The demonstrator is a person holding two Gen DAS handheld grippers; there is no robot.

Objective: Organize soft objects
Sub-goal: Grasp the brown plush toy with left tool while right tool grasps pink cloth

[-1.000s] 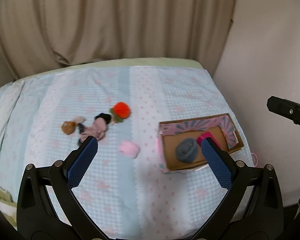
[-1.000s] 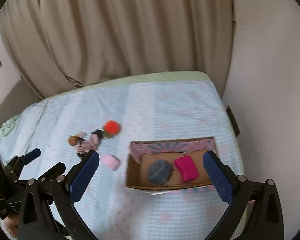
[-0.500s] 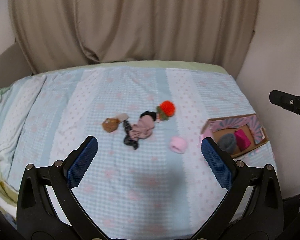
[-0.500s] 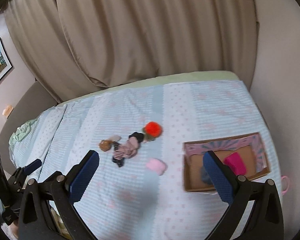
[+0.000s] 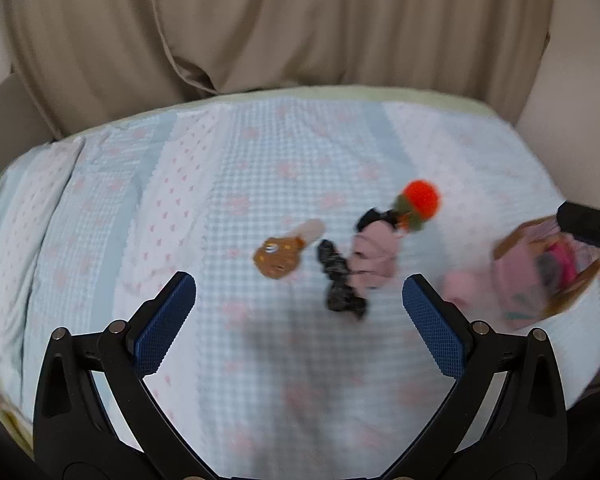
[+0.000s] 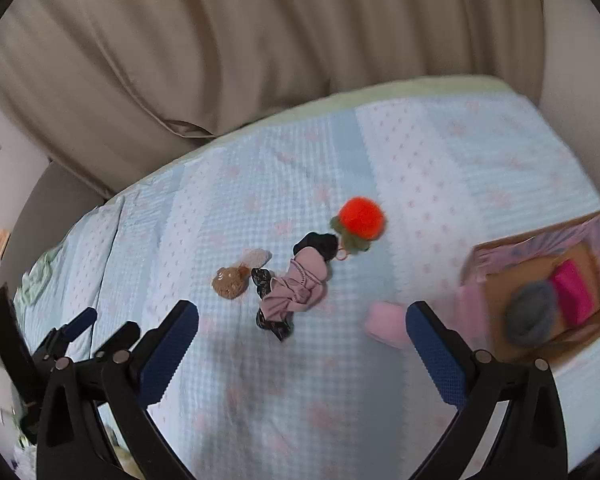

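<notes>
Soft objects lie mid-bed: an orange pompom [image 5: 420, 199] [image 6: 360, 212], a mauve cloth [image 5: 374, 250] [image 6: 300, 286] over a black piece [image 5: 338, 280], a brown plush [image 5: 278, 258] [image 6: 229, 282], and a pink roll [image 6: 386, 322] by the box. The cardboard box [image 6: 496, 252] [image 5: 580, 284] at the right holds a grey ball [image 6: 530, 316] and a magenta item [image 6: 572, 292]. My left gripper [image 5: 299, 322] is open and empty above the bed, short of the pile. My right gripper [image 6: 302, 348] is open and empty too.
The bed has a light blue quilt [image 5: 260, 184] with pink dots. A beige curtain [image 5: 280, 24] hangs behind it and a wall [image 6: 580, 60] stands at the right. The left gripper [image 6: 66, 332] shows at the right view's lower left.
Both grippers have swung left and moved closer to the bed. The pile of soft objects now sits nearer the middle of each view, and the box has slid to the right edge.
</notes>
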